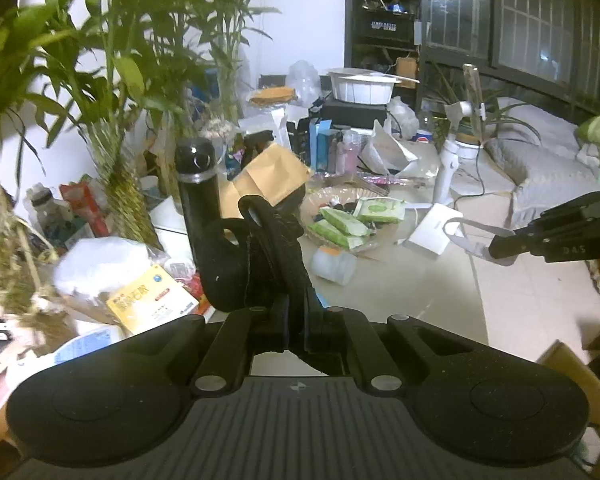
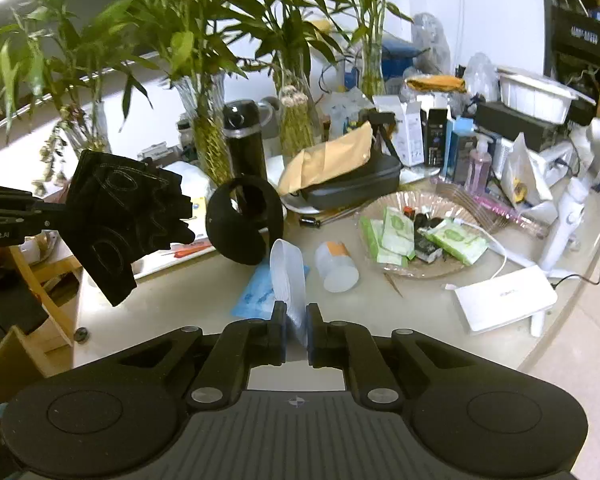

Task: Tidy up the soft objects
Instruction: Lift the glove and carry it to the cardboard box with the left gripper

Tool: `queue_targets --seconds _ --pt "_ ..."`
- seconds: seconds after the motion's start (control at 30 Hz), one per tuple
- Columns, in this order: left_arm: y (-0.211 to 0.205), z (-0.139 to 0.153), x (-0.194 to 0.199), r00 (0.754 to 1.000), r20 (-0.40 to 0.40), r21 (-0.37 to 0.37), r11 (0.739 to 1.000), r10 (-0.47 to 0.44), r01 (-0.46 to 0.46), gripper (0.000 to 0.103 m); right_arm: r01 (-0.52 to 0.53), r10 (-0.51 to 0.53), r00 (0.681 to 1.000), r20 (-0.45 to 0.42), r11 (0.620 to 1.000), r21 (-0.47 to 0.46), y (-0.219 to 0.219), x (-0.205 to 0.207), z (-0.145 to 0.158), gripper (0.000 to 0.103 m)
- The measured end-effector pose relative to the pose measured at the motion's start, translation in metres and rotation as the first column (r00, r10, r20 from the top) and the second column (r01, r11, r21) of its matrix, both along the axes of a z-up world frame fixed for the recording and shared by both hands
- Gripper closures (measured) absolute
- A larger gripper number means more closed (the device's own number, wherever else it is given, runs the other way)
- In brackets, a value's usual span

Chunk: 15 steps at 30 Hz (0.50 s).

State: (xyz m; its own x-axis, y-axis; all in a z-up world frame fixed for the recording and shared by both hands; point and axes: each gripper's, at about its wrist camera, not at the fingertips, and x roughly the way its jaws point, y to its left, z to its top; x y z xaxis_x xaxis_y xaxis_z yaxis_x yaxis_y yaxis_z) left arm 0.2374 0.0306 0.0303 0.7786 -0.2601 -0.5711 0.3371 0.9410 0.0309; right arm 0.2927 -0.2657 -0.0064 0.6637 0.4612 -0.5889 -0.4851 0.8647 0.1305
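My left gripper (image 1: 296, 312) is shut on a black fingerless glove (image 1: 278, 240) and holds it up over the table's left side; in the right wrist view the glove (image 2: 124, 216) hangs from that gripper (image 2: 66, 212) at the left. My right gripper (image 2: 296, 320) is shut on a pale translucent strap loop (image 2: 287, 276) above the table; in the left wrist view it (image 1: 496, 246) enters from the right, the white strap (image 1: 466, 236) in its tips. A second black soft piece (image 2: 242, 224) lies on the table. A blue packet (image 2: 258, 292) lies under the strap.
A glass dish (image 2: 452, 196) holds green wipe packs (image 2: 456, 240). A black flask (image 2: 246, 140), a white tub on its side (image 2: 338, 266), a white box (image 2: 508, 296), a brown envelope on a black case (image 2: 332, 160), bamboo vases and boxes crowd the back.
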Motion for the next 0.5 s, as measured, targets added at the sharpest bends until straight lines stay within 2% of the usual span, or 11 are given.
queue_targets --seconds 0.3,0.5 --pt "-0.008 0.042 -0.046 0.999 0.033 0.036 0.999 0.035 -0.037 0.096 -0.012 0.011 0.999 0.041 1.0 0.025 -0.01 -0.047 0.035 0.091" --pt "-0.012 0.06 -0.078 0.999 0.033 0.043 0.999 0.024 -0.026 0.096 -0.032 0.03 0.996 0.079 0.999 0.024 -0.009 -0.079 0.055 0.091"
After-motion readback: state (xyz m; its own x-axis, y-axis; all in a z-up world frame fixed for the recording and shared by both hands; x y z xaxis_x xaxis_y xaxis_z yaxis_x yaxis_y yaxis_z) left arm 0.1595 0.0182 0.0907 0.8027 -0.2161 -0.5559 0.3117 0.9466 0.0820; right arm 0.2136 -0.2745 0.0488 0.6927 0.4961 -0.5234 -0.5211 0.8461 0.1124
